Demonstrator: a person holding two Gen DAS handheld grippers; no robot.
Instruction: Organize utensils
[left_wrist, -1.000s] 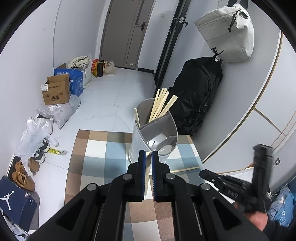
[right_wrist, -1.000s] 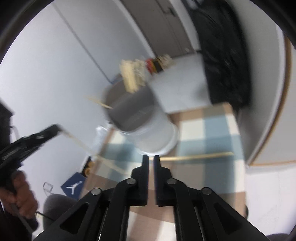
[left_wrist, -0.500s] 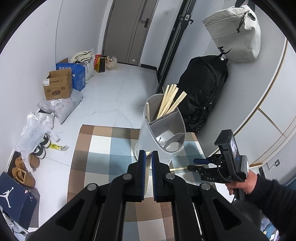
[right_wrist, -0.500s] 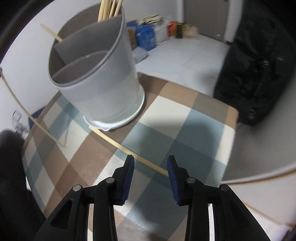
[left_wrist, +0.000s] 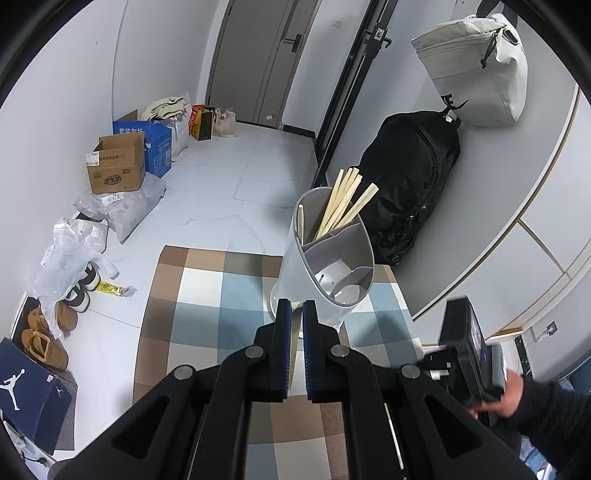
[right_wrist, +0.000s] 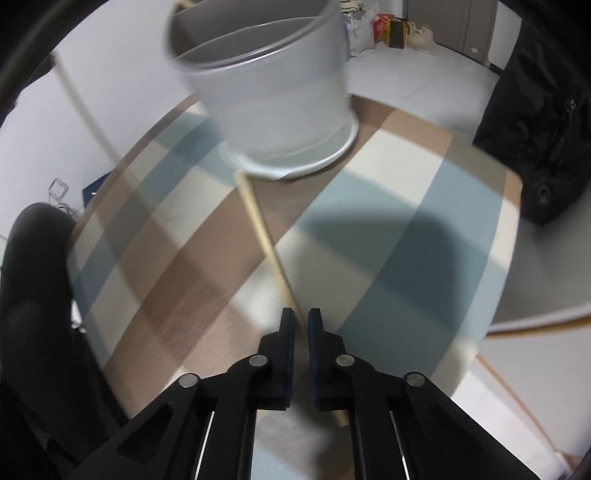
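A grey divided utensil holder (left_wrist: 328, 258) stands at the far side of the checked tabletop (left_wrist: 207, 306), with several wooden chopsticks (left_wrist: 343, 199) in its back compartment. My left gripper (left_wrist: 296, 314) is shut on a chopstick (left_wrist: 294, 332) just in front of the holder. In the right wrist view the holder (right_wrist: 273, 92) is close ahead. My right gripper (right_wrist: 301, 321) is shut on a chopstick (right_wrist: 264, 236) that lies on the table and points at the holder's base. The left gripper's chopstick (right_wrist: 85, 110) shows at the left.
A black backpack (left_wrist: 410, 181) and a light bag (left_wrist: 476, 70) hang on the wall to the right. Boxes (left_wrist: 118, 162), plastic bags and shoes lie on the floor at the left. The table edge (right_wrist: 498, 295) runs close on the right.
My right gripper has come down over the lying chopstick and closed on it. My left gripper has stayed shut on its chopstick in front of the holder.
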